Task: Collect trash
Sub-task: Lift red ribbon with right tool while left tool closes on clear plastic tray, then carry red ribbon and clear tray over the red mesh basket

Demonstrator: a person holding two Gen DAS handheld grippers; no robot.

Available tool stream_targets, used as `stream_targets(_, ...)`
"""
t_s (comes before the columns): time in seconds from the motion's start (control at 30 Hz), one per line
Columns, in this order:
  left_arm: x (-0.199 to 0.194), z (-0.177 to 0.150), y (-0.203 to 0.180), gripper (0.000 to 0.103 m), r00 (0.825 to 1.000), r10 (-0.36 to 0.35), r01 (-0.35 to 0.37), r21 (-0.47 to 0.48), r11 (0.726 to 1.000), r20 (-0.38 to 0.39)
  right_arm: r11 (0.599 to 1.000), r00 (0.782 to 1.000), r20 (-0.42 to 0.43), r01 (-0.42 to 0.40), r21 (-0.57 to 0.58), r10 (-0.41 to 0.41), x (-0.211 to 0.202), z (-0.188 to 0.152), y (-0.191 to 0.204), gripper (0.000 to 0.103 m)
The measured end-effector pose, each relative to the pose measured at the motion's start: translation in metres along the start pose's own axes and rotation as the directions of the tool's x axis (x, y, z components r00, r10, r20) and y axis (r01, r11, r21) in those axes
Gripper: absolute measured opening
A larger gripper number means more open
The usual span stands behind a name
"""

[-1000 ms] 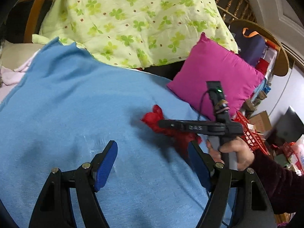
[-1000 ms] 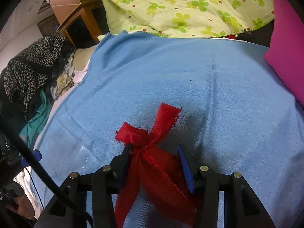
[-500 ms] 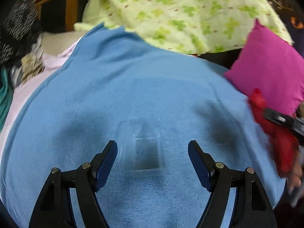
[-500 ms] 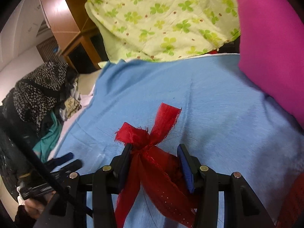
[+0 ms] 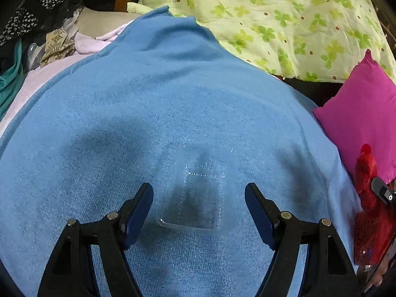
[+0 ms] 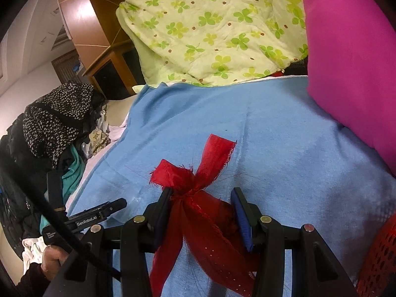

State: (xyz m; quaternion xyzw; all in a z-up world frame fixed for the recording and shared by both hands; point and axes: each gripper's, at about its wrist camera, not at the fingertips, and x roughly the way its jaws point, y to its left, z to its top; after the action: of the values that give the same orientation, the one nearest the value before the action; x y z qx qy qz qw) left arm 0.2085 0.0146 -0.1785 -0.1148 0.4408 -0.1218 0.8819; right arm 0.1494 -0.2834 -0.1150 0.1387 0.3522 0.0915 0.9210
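Gripping red ribbon (image 6: 198, 212), maybe a bow, right gripper (image 6: 200, 212)

Red sheer fabric scrap (image 6: 198, 198), knotted into a frayed bow, sequinned tail hanging down, pinched between the jaws above the blue blanket (image 6: 284, 136). Clear plastic packet (image 5: 200, 193), rectangular and nearly invisible, lying flat on that blanket near its middle, one short edge curling up, well apart from the scrap.
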Motion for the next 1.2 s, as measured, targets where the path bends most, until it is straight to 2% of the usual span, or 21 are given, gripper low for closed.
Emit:
stream_targets(0.03, -0.001, 0.000, -0.002, 0.060, 1.000, 0.002, -0.002, 0.007, 1.000, 0.006, 1.000, 1.000, 0.002, -0.001, -0.004, 0.001, 0.000, 0.000, 0.001, 0.051)
stream_targets(0.07, -0.001, -0.001, -0.004, 0.058, 1.000, 0.001, -0.001, 0.016, 1.000, 0.008, 1.000, 1.000, 0.003, -0.001, -0.008, 0.001, 0.000, 0.000, 0.002, 0.051)
stream_targets(0.33, -0.018, -0.004, -0.018, 0.057, 0.997, 0.012, -0.016, 0.060, 0.998, 0.071, 1.000, 1.000, 0.018, -0.014, -0.003, 0.015, -0.007, -0.002, 0.004, 0.051)
stream_targets(0.57, -0.062, -0.017, -0.058, 0.057, 0.990, 0.003, -0.026, 0.159, 0.987, 0.141, 1.000, 0.997, 0.073, -0.017, -0.004, 0.018, -0.034, -0.008, 0.011, 0.051)
stream_targets(0.67, -0.081, -0.023, -0.079, 0.057, 0.987, 0.016, -0.049, 0.200, 0.979, 0.162, 1.000, 0.995, 0.100, -0.021, 0.017, 0.019, -0.055, -0.015, 0.008, 0.051)
stream_targets(0.83, -0.108, -0.036, -0.112, 0.057, 0.983, 0.000, -0.048, 0.258, 0.965, 0.182, 1.000, 0.988, 0.155, -0.010, 0.026, 0.006, -0.104, -0.030, 0.002, 0.051)
stream_targets(1.03, -0.141, -0.051, -0.162, 0.057, 0.979, -0.042, -0.029, 0.344, 0.938, 0.197, 0.999, 0.974, 0.222, 0.033, 0.015, -0.036, -0.168, -0.040, -0.008, 0.051)
stream_targets(1.2, -0.174, -0.062, -0.205, 0.057, 0.965, -0.086, -0.027, 0.420, 0.907, 0.248, 0.998, 0.957, 0.283, 0.056, 0.042, -0.066, -0.220, -0.044, -0.023, 0.051)
